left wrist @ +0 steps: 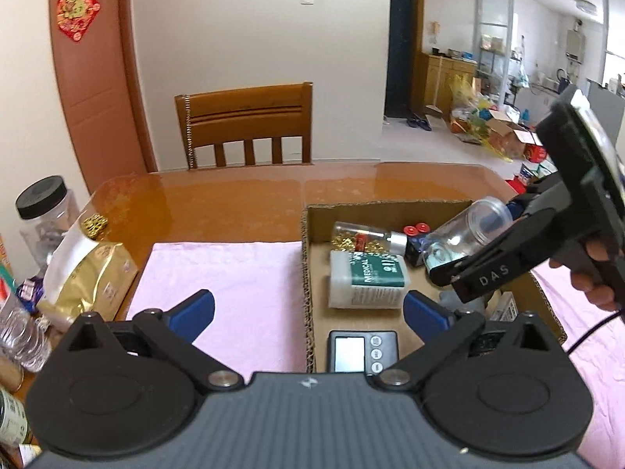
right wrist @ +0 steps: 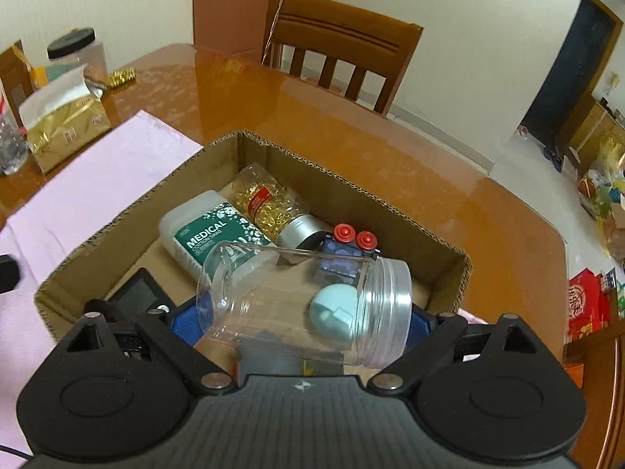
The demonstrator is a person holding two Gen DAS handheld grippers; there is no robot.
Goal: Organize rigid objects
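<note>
A cardboard box sits on a pink cloth. Inside lie a green "MEDICAL" container, a bottle of golden capsules, a dark pack with two red caps and a small digital scale. My right gripper is shut on a clear plastic jar, held sideways above the box. A light blue round item shows through the jar. My left gripper is open and empty, straddling the box's left wall.
The pink cloth covers the near part of a glossy wooden table. A gold bag, a black-lidded clear jar and a water bottle stand at the left. A wooden chair stands behind the table.
</note>
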